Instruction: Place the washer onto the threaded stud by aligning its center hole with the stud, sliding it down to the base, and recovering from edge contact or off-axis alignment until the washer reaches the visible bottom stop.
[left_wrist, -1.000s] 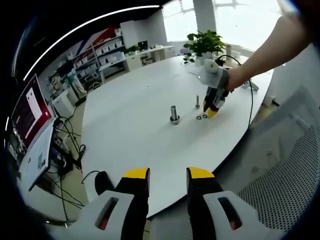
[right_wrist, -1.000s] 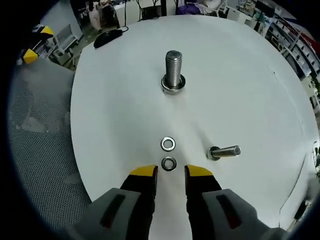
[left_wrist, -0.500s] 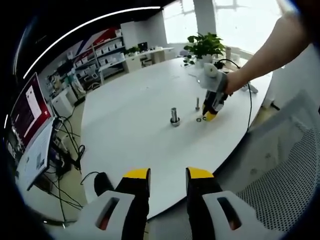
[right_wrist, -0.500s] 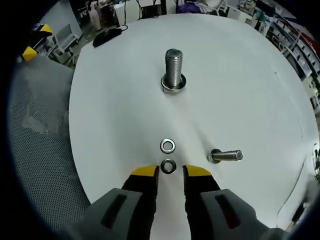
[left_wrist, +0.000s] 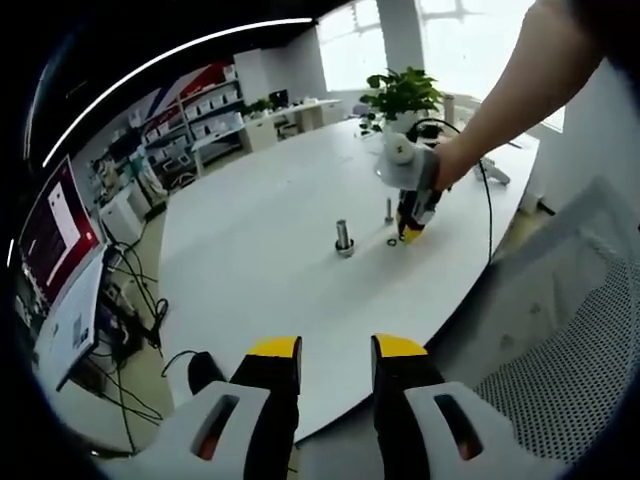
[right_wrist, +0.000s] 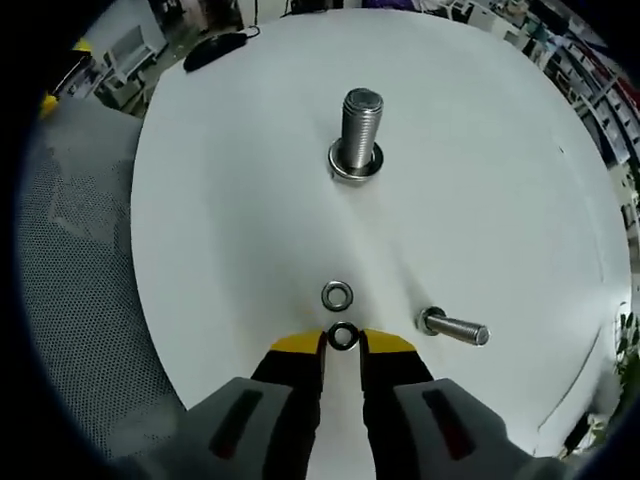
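An upright threaded stud stands on the white table, also seen far off as the stud. Two steel washers lie near the table's edge. The farther washer lies free. The nearer washer sits between the yellow tips of my right gripper, whose jaws press on its two sides. In the left gripper view, a person's arm holds that right gripper tip-down on the table. My left gripper hangs open and empty, off the table's near edge.
A smaller bolt lies on its side right of the washers. A black mouse rests at the table's far edge. A mesh chair, a potted plant, a monitor and floor cables surround the table.
My right gripper has moved forward over the nearer washer and its jaws have narrowed onto it. The left gripper's view has shifted slightly; its jaws stay open.
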